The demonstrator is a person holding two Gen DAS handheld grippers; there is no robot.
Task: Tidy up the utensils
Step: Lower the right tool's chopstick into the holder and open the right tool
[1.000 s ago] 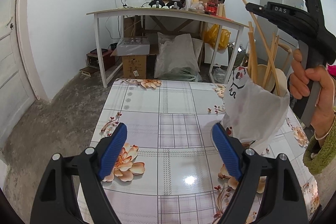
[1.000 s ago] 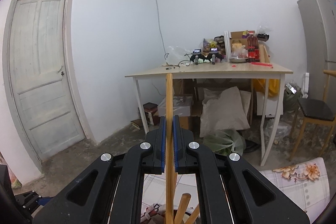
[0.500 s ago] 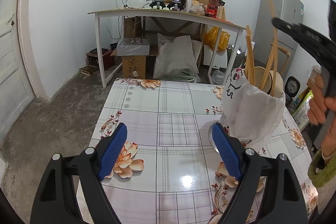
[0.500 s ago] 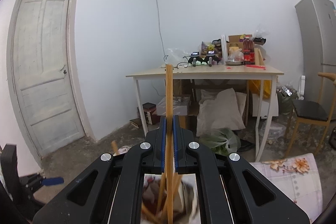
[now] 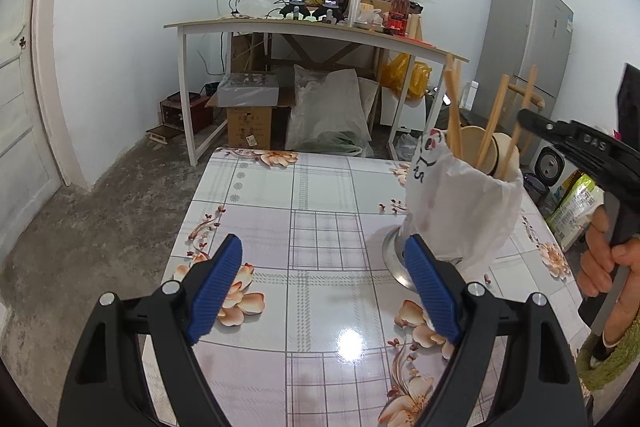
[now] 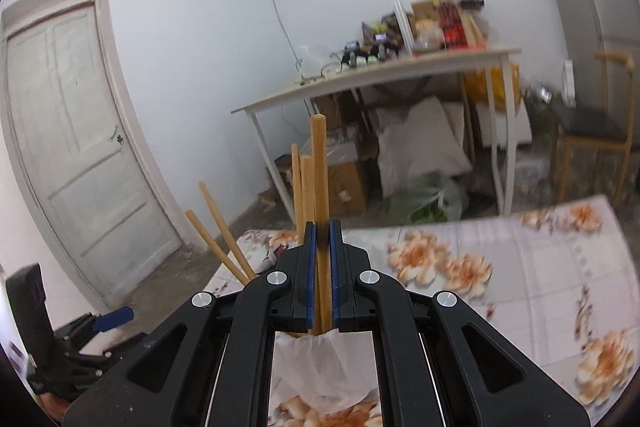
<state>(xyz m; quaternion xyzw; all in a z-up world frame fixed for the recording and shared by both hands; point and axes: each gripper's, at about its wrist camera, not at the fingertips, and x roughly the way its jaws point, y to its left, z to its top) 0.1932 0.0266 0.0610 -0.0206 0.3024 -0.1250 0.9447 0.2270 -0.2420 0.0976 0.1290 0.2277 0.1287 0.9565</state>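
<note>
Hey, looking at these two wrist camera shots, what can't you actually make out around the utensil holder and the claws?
- Holder's body, left wrist view: a white bag wraps it; only the metal base shows.
- Lower end of the held wooden stick, right wrist view: hidden behind the right claw.
- Right claw's tips, left wrist view: behind the utensils.
- Floral table, right wrist view: motion-blurred.
- Clutter on the far desk: too small.

Bag-lined holder [image 5: 464, 211] on the table [image 5: 320, 195] toward its right side, wooden sticks [image 5: 454, 115] standing in it, cluttered desk [image 5: 304, 27] behind the table, fridge [image 5: 528, 39] behind right.
</note>
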